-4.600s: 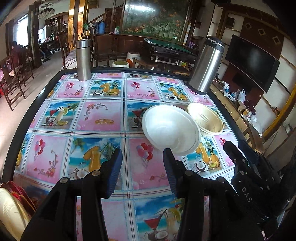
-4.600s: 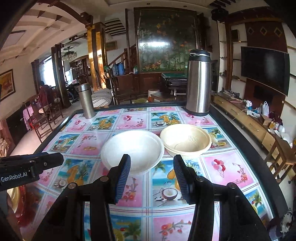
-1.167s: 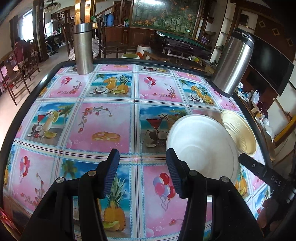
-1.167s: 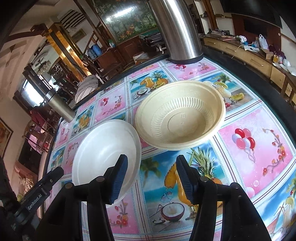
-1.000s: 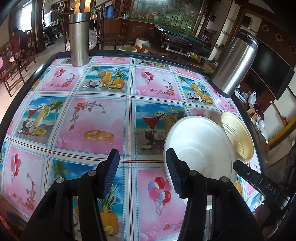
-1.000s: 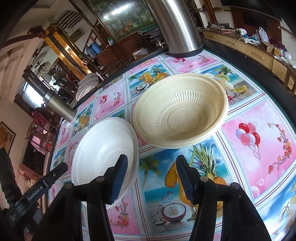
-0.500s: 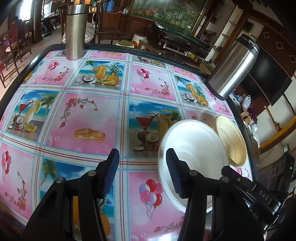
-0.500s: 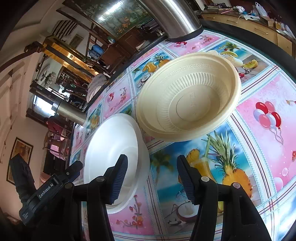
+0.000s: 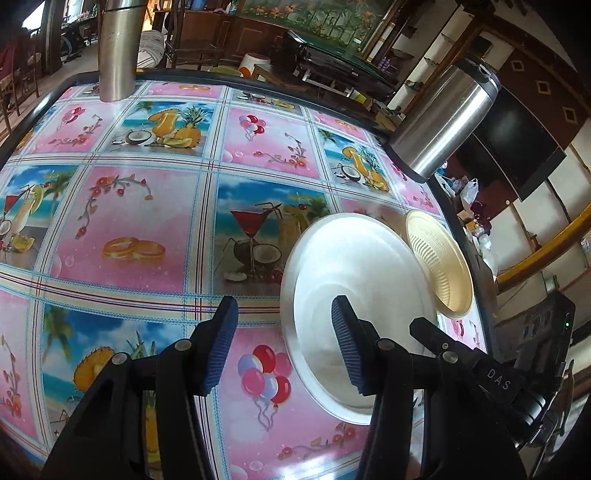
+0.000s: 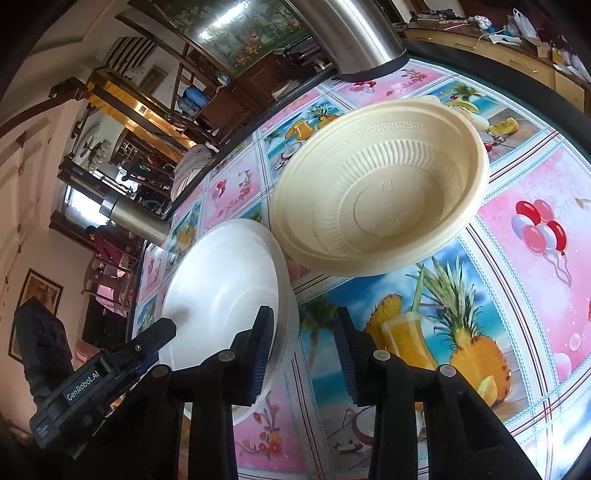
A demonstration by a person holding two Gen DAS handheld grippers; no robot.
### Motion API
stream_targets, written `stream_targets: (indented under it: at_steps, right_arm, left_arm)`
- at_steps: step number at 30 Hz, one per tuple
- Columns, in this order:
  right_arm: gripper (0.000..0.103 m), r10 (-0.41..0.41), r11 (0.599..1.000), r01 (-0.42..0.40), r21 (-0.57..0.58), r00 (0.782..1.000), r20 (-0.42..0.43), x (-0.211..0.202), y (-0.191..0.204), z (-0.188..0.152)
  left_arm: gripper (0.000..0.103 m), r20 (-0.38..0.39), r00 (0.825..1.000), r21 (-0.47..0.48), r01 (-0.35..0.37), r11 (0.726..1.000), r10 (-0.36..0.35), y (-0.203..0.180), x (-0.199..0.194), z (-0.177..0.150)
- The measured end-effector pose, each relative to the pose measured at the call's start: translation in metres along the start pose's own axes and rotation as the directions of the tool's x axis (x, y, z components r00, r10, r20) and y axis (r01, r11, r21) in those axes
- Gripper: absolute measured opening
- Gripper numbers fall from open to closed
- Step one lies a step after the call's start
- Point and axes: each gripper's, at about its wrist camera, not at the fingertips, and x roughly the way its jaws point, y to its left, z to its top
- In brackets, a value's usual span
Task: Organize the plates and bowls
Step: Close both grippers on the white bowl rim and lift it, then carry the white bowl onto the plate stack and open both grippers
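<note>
Tabletop (image 10: 517, 221): white plate's (image 10: 221, 280) rim between right tongs (image 10: 304, 354).

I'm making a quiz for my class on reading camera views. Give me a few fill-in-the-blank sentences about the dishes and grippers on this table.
1. The ribbed plastic bowl beside the white foam plate is ____ in colour.
2. One finger of the right gripper lies over the rim of the white foam ____.
3. The left gripper has ____ between its fingers but the patterned tablecloth.
4. The two tall flasks, one near, one far, are made of shiny ____.

Missing words: cream; plate; nothing; metal
</note>
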Motion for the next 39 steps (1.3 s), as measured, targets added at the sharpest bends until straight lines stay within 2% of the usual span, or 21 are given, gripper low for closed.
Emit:
stream_targets:
  at_steps: [3,7,11,13,19,25,28,34,39]
  right_arm:
    - [0.025,-0.007,1.000,0.007,-0.008,1.000,0.006,0.001,0.001,0.000]
    - [0.016,-0.014,1.000,0.014,-0.021,1.000,0.013,0.001,0.003,0.001]
    - [0.009,-0.018,0.999,0.018,-0.034,1.000,0.017,0.000,0.005,0.001]
    - [0.008,-0.014,0.999,0.015,-0.039,1.000,0.018,0.001,0.006,0.001]
    - [0.007,0.005,0.999,-0.004,-0.042,1.000,0.020,-0.003,0.008,0.002]
    - [0.006,0.083,0.996,-0.082,0.029,0.996,-0.030,0.001,-0.003,0.003]
    - [0.006,0.096,0.995,-0.094,0.034,0.994,-0.043,0.001,-0.002,0.001]
    - [0.006,0.132,0.991,-0.131,0.027,0.990,-0.049,-0.007,0.010,-0.009]
    - [0.006,0.176,0.984,-0.177,0.001,0.983,-0.045,-0.023,0.033,-0.028]
  left_arm:
    - [0.051,0.002,1.000,0.009,-0.002,1.000,0.002,-0.002,0.001,-0.002]
    - [0.034,-0.005,1.000,0.019,-0.016,1.000,0.016,-0.001,0.006,-0.003]
    - [0.026,-0.025,0.999,0.031,-0.020,0.999,0.021,-0.001,0.012,-0.005]
    - [0.019,-0.031,0.999,0.039,-0.021,0.999,0.022,-0.002,0.014,-0.007]
    - [0.011,-0.048,0.998,0.063,-0.034,0.997,0.037,-0.003,0.019,-0.013]
    - [0.008,-0.059,0.998,0.062,-0.010,0.998,0.014,-0.001,0.015,-0.023]
    - [0.009,-0.050,0.999,0.061,-0.010,0.998,0.013,0.001,0.008,-0.027]
    - [0.009,0.009,0.999,0.064,-0.039,0.997,0.038,0.005,-0.023,-0.038]
    - [0.009,0.064,0.995,0.056,-0.081,0.995,0.077,0.018,-0.063,-0.056]
